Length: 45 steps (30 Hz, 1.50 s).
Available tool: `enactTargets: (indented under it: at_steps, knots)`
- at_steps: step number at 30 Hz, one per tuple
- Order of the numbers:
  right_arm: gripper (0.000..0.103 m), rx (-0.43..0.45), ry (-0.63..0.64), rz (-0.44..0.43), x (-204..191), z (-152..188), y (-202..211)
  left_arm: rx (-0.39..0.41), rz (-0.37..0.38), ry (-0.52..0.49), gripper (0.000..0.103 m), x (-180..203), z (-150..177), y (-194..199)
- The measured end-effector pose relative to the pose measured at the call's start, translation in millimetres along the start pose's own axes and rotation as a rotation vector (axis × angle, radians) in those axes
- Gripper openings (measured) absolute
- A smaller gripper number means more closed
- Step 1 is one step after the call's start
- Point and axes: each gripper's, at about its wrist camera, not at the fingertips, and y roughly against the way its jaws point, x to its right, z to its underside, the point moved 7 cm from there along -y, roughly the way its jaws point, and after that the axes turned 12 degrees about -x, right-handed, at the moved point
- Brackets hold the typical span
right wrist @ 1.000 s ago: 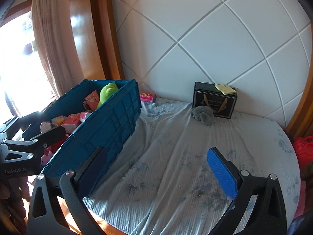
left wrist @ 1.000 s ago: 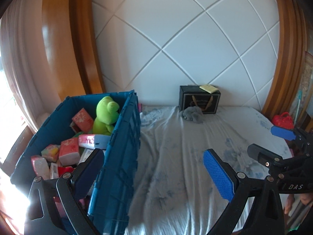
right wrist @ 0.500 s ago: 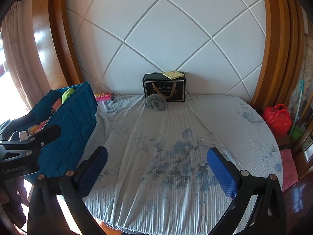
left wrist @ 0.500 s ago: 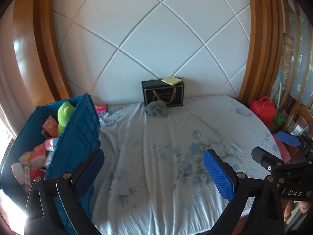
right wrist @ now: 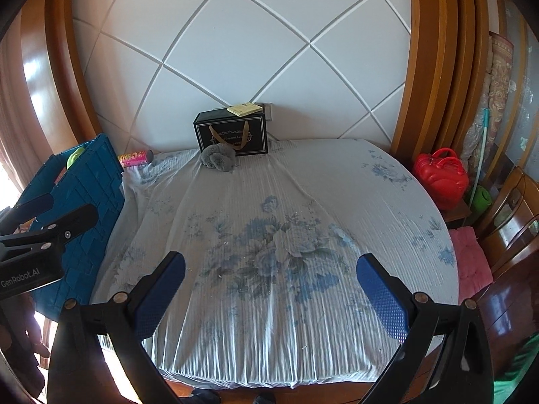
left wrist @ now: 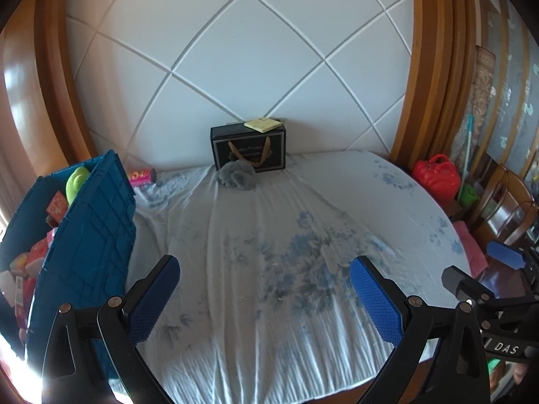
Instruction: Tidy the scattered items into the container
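A blue crate [left wrist: 91, 235] stands on the left of the bed, holding a green plush [left wrist: 76, 178] and several small packets. It also shows in the right wrist view [right wrist: 84, 195]. A grey plush [left wrist: 235, 176] lies at the far end of the bed, also in the right wrist view [right wrist: 218, 158]. A pink tube [left wrist: 141, 177] lies behind the crate, also in the right wrist view [right wrist: 134, 158]. My left gripper [left wrist: 264, 298] is open and empty above the near bed. My right gripper [right wrist: 269, 294] is open and empty, to the right of the left one.
A black gift bag [left wrist: 249, 149] with a yellow pad [left wrist: 262, 124] on it stands against the white headboard [left wrist: 235, 50]. A red bag [right wrist: 441, 176] and a pink cushion [right wrist: 471, 256] lie right of the bed. The floral sheet [right wrist: 286, 235] covers the mattress.
Both grippers have swung right, away from the crate, and pulled back to face the middle of the bed. The crate has slid to the left edge of both views. Both stay open.
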Motion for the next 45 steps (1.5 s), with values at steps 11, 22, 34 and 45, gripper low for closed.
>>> enactTargets:
  at_steps: [11, 22, 34, 45]
  knots:
    - [0.103, 0.0, 0.022, -0.005, -5, -7, -4, 0.023, 0.008, 0.026, 0.102, -2, -6, 1]
    - [0.103, 0.004, 0.026, -0.008, -5, -8, -4, 0.055, -0.016, 0.016, 0.102, 0, -7, 6]
    - [0.103, 0.005, 0.03, -0.013, -8, -6, -4, 0.042, -0.058, 0.042, 0.102, -5, -4, 7]
    - [0.103, 0.001, 0.033, -0.018, -10, -5, -5, 0.038, -0.059, 0.042, 0.102, -6, -3, 7]
